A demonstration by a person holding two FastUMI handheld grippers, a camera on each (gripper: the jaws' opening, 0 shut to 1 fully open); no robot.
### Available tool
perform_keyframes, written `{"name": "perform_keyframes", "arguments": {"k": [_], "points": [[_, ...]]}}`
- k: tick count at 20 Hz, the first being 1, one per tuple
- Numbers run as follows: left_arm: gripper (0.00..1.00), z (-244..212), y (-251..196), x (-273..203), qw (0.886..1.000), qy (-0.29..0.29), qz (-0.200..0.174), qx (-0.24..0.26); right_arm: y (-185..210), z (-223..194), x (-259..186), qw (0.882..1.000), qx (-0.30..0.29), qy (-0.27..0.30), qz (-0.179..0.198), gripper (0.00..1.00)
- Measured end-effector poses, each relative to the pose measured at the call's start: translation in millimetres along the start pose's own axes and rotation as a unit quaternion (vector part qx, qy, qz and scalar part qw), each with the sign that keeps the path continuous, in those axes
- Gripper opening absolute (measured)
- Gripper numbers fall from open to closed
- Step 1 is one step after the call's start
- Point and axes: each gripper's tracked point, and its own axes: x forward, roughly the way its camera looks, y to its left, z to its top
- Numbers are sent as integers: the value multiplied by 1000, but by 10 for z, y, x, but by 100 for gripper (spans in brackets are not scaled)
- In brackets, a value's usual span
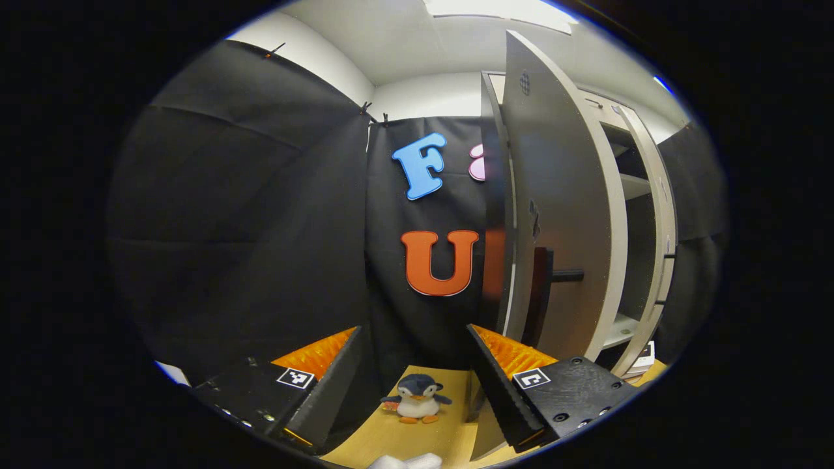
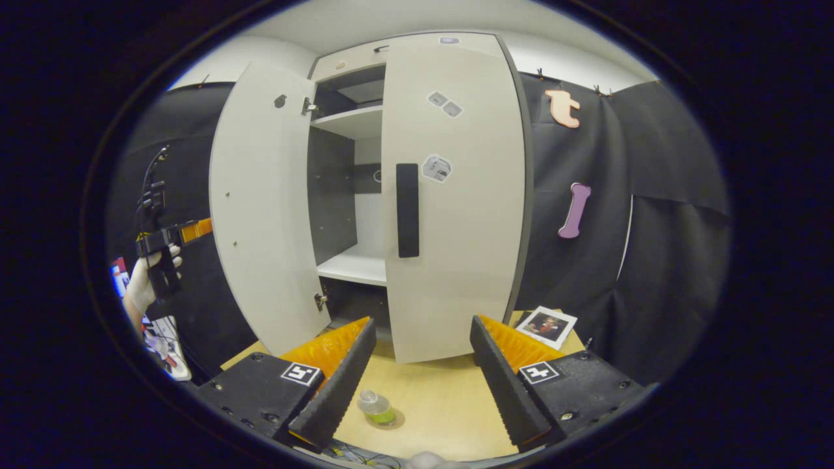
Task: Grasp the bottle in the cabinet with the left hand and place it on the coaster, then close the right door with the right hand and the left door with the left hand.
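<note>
The bottle (image 2: 376,407) stands on the table (image 2: 443,397), low in my right gripper view at about 6 o'clock, between my right gripper's two fingers but not touching them. It has a pale cap and green in it. A dark round patch sits under it; I cannot tell if that is the coaster or only a shadow.

My right gripper (image 2: 417,381) is let go, fingers spread wide, holding nothing. It points at the cabinet (image 2: 355,195).

The right door (image 2: 453,195) is flat against the cabinet front, with a dark handle (image 2: 407,210) and small stickers on it. The left door (image 2: 264,208) swings out wide, at about 10 o'clock. Between the doors I see white shelves (image 2: 352,268) inside.

Far off at 9 o'clock a gloved hand (image 2: 144,283) holds my left gripper (image 2: 171,238) just beside the outside of the left door.

In my left gripper view, my left gripper (image 1: 417,378) is let go too, fingers wide apart, with nothing in them. The left door (image 1: 560,215) stands very near at 2 o'clock, seen edge on, and the right finger (image 1: 505,384) is just beside its bottom edge. A toy penguin (image 1: 417,398) sits on the table (image 1: 449,436) at 6 o'clock, between the fingers and farther off.

A photo card (image 2: 547,326) lies on the table at 4 o'clock in my right gripper view.
</note>
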Motion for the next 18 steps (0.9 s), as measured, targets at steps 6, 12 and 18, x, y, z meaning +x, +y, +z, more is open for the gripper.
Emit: {"name": "perform_keyframes", "arguments": {"k": [6, 12, 18], "points": [[93, 26, -86, 18, 1000, -5, 6, 29, -25, -35, -55, 1000, 3, 3, 0, 96], [90, 39, -165, -16, 999, -6, 10, 38, -7, -25, -60, 1000, 5, 1, 9, 94], [89, 38, -300, -63, 999, -5, 4, 34, -82, -50, -93, 1000, 10, 0, 5, 94]]}}
